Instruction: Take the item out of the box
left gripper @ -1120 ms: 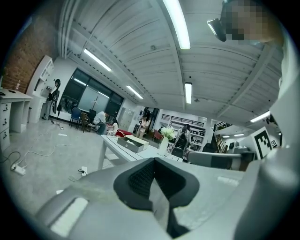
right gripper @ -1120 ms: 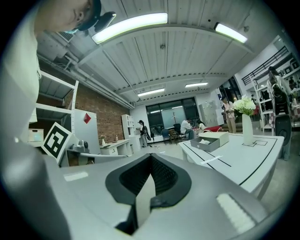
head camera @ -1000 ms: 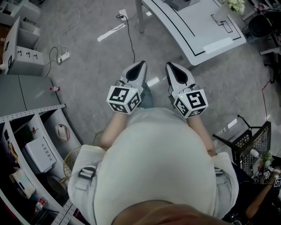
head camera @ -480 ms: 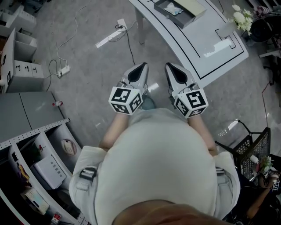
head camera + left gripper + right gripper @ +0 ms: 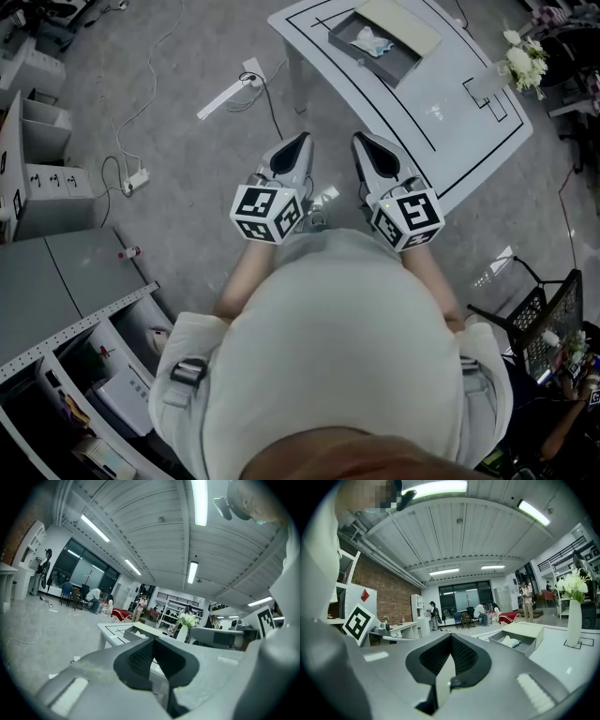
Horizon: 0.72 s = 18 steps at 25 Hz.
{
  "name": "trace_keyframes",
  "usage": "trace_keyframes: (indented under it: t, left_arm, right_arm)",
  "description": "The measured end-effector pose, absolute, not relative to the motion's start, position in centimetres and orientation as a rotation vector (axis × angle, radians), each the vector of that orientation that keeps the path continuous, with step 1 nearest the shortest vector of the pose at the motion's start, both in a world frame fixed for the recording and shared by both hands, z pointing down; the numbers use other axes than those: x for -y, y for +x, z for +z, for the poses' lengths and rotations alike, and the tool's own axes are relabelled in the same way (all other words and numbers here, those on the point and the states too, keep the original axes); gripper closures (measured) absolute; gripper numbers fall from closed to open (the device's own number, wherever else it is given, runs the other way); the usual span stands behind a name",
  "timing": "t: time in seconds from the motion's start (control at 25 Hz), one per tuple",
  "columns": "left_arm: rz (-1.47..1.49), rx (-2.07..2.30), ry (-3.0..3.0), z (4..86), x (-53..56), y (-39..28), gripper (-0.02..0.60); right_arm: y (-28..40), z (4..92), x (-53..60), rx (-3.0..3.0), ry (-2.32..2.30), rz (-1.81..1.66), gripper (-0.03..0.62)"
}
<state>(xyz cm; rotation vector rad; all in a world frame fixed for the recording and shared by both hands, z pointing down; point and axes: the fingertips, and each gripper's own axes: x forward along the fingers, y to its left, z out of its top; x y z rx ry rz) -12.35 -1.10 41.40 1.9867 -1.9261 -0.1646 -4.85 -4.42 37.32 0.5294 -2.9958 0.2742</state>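
Room: grey floor open up to the white rectangular counter edge.
Box: open grey box, crumpled pale item inside.
Left hand-held gripper, right hand-held gripper: clenched, empty.

The white table has drawn nearer from 1 o'clock. Its open box, item inside, now shows fully. The shelves slipped toward 8 o'clock.

The person wears a pale top; the grey left gripper and right gripper each bear a black-and-white marker cube.
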Motion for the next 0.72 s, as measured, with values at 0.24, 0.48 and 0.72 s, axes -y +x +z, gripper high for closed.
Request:
trace_keyframes:
  t: [0.24, 0.48, 0.72]
  left_arm:
    - [-0.142, 1.876, 2.016, 41.6, 3.6, -15.0, 0.580]
    - [-0.119, 1.834, 2.042, 41.7, 5.3, -16.8, 0.580]
    - [-0.129, 1.814, 2.028, 42.3, 7.0, -17.5, 0.580]
  right_arm:
    - [-7.7, 37.4, 7.0, 2.988, 0.592, 0.275, 0.595]
    - [-8.9, 37.6, 8.3, 2.956, 0.637, 0.266, 0.595]
    - [-8.8, 37.7, 9.6, 2.938, 0.673, 0.268, 0.595]
